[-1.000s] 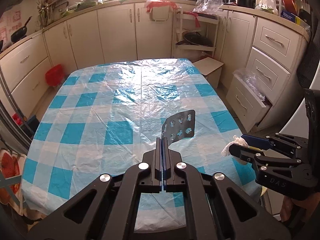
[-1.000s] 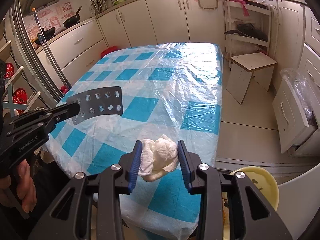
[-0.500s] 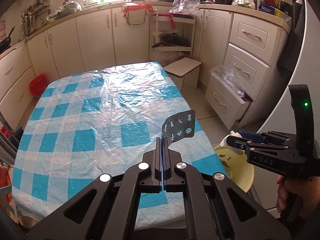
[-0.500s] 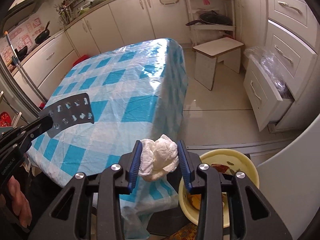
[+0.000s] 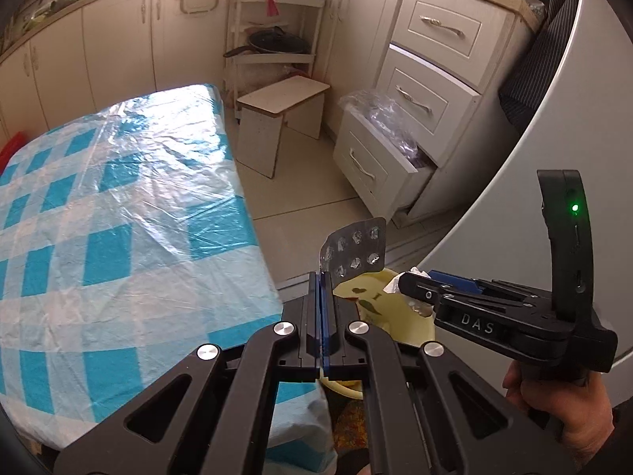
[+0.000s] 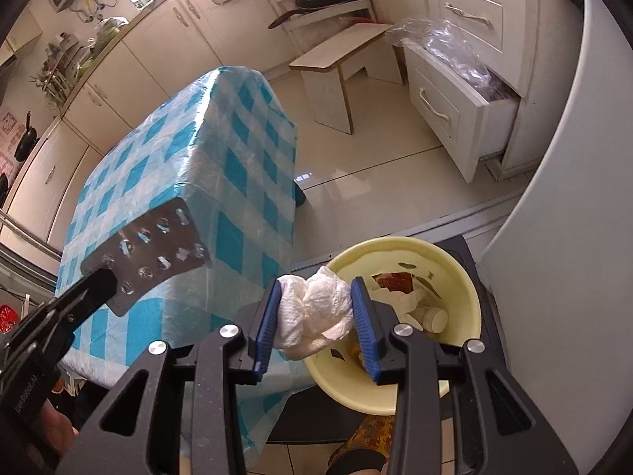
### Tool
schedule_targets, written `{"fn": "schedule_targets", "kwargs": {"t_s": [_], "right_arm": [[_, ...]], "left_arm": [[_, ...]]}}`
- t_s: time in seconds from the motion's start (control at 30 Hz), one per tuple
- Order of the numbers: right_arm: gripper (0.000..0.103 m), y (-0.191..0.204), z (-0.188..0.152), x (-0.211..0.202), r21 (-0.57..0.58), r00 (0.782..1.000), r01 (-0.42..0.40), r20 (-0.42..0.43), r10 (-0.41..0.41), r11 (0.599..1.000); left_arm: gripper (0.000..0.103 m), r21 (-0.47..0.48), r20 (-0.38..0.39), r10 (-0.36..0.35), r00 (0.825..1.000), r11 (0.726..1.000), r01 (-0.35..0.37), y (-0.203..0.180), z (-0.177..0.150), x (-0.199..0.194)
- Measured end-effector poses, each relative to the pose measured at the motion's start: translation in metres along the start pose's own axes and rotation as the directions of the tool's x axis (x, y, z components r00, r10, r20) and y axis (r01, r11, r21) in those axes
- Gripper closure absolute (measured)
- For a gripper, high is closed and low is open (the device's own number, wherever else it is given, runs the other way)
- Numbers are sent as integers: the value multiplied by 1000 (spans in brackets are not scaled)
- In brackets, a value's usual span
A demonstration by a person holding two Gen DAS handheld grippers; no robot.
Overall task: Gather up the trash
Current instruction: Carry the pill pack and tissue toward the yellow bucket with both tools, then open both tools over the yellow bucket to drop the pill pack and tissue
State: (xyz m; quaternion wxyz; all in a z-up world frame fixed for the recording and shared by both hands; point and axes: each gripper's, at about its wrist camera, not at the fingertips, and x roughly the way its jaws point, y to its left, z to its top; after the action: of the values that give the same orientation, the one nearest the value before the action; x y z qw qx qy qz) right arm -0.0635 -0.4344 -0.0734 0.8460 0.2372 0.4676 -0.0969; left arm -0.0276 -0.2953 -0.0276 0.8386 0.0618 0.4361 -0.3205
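The left gripper (image 5: 321, 289) has its jaws pressed flat together on the lower edge of a used silver foil blister pack of pills (image 5: 356, 249), so the thin sheet stands up from the tips like a flag; an edge pinch is probably the only sure hold on something so flat. The right gripper (image 6: 316, 312) stands partly spread, its blue pads squeezing a crumpled white paper towel (image 6: 314, 310) from both sides. Both pieces of trash hang off the table, over or just beside a pale yellow plastic bin (image 6: 467, 277) on the floor near the corner of the blue-and-white checked tablecloth under clear plastic (image 5: 118, 217). I judge that both are poised for dropping.

The right wrist view looks down into the bin and shows what already lies there: red-brown wrapping, white paper and a small white bottle. The left wrist view hides most of that behind the grippers, but it shows the person's hand (image 5: 561, 407) holding the right gripper's handle.
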Motion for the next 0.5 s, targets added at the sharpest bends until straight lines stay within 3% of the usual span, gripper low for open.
{"fn": "schedule_targets", "kwargs": {"t_s": [0.33,0.4,0.5], "right_arm": [[66,-38,-8,21,81,997,64,-53,-60,995],[66,-46,-9,25,96,996,74,-60,-69,993],[65,-54,-10,28,120,995,77,-67,-69,990]], "left_arm": [[102,-9,-183,-45,982,999,44,-45,-11,69],[99,-13,-197,-53,979,999,52,-48,-10,75],[87,-25,-205,-64,977,998,60,-49,-9,78]]}}
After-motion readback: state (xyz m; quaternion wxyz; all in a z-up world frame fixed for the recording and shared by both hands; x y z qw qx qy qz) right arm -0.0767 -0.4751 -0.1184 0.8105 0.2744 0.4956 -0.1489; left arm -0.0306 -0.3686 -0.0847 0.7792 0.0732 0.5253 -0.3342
